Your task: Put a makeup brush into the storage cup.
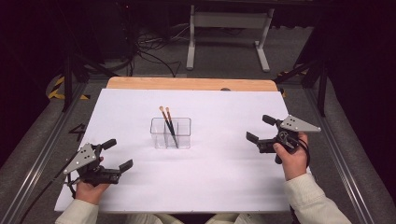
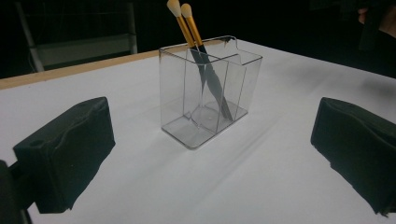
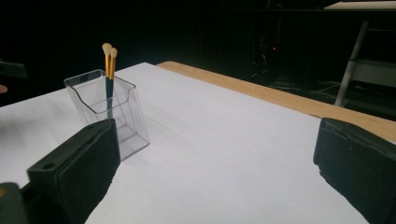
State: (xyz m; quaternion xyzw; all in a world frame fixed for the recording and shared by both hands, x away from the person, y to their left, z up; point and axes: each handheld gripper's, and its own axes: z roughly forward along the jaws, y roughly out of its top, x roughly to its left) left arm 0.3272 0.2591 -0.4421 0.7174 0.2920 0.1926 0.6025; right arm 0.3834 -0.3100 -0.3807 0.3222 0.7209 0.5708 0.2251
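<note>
Dark floor with cables and a white stand frame lies beyond the far wooden edge of the table, whose top is covered in white. Near the middle of it stands a clear plastic holder with dividers, and two brushes with gold ferrules and pale tips lean in it, bristles up, their long axes tilted toward the far left as the high view shows them. The left tool rests at the near left corner in the person's hand, its jaws wide apart and holding nothing; the left gripper view looks straight at the holder between the two black jaws, with the brushes rising above its rim. The right tool sits toward the right edge, its jaws likewise spread and empty, and in the right gripper view the holder falls off to the left of the jaws' line, with the brushes sticking up from it. Both tools are well apart from the holder. The left one looks the better aimed, judging by its view, so a reach for a brush tip would probably go forward and to the right from there.
</note>
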